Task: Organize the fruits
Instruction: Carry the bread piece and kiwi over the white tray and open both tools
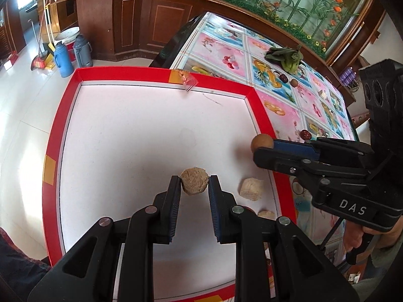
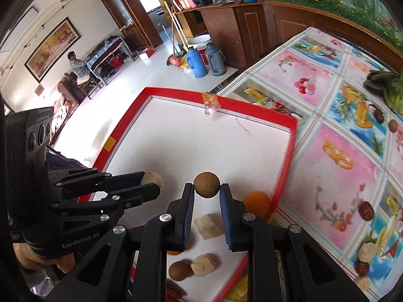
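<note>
A red-rimmed white tray (image 1: 161, 75) lies on the table's left part; it also shows in the right wrist view (image 2: 252, 108). My left gripper (image 1: 194, 185) is shut on a tan fibrous chunk (image 1: 195, 183) above the tray's white floor. My right gripper (image 2: 207, 188) is shut on a small brown round fruit (image 2: 206, 184) above the tray's right side; it shows in the left wrist view (image 1: 262, 143) too. In the tray lie tan chunks (image 2: 209, 225) (image 2: 204, 264), another brown round fruit (image 2: 178, 270) and an orange fruit (image 2: 257, 202).
The fruit-print tablecloth (image 2: 335, 136) carries a leafy green vegetable (image 2: 390, 90), dark red dates (image 2: 366, 210), a brown round fruit (image 2: 393, 125) and tan chunks (image 2: 366, 251). Thermos flasks (image 2: 199, 63) and a broom stand on the floor beyond. A person sits far left.
</note>
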